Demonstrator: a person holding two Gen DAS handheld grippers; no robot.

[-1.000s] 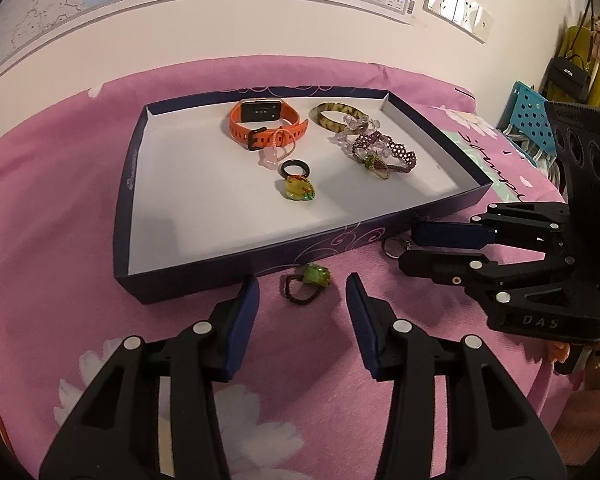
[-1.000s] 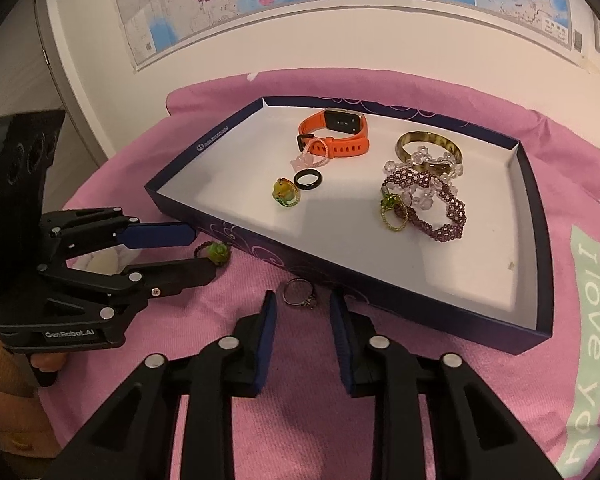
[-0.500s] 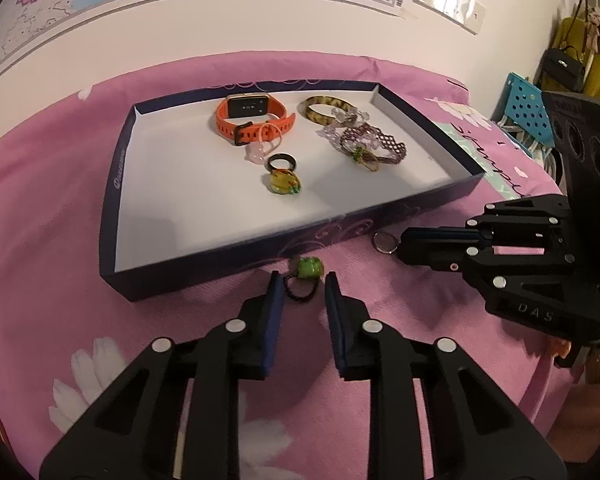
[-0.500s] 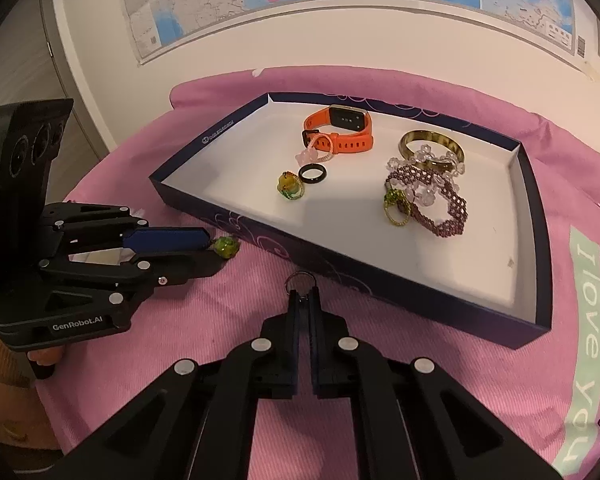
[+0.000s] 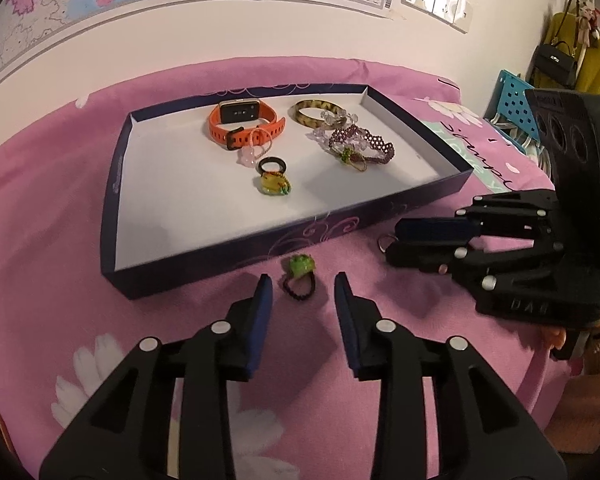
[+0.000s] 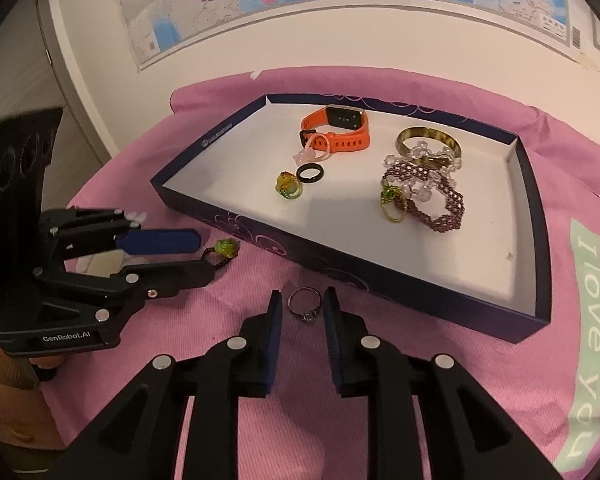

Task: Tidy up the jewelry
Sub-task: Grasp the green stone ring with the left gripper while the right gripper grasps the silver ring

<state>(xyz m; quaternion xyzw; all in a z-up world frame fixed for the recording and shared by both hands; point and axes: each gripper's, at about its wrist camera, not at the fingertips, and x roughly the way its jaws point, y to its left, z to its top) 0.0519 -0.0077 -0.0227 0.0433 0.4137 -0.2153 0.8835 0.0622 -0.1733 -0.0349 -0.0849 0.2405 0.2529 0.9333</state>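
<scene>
A green-bead ring on a dark band (image 5: 299,276) lies on the pink cloth, just in front of the dark blue tray (image 5: 260,242). My left gripper (image 5: 302,285) straddles it, jaws opening, pads clear of the ring. A silver ring with a small stone (image 6: 305,306) lies between the fingers of my right gripper (image 6: 302,299), whose jaws are also opening and do not touch it. The tray (image 6: 340,266) holds an orange watch (image 5: 244,124), a brown bangle (image 5: 316,114), a purple beaded bracelet (image 5: 364,142) and a black ring (image 5: 272,166).
A yellow-green ring (image 5: 274,186) and a pink ring (image 5: 252,148) also lie in the tray. Pink flowered cloth (image 5: 80,280) covers the table. A map hangs on the wall behind. A blue perforated crate (image 5: 512,92) and hanging bags stand at the far right.
Both grippers narrowed around their rings half a second ago and now stand wider apart again. Both rings still lie on the cloth, and neither hand has shifted.
</scene>
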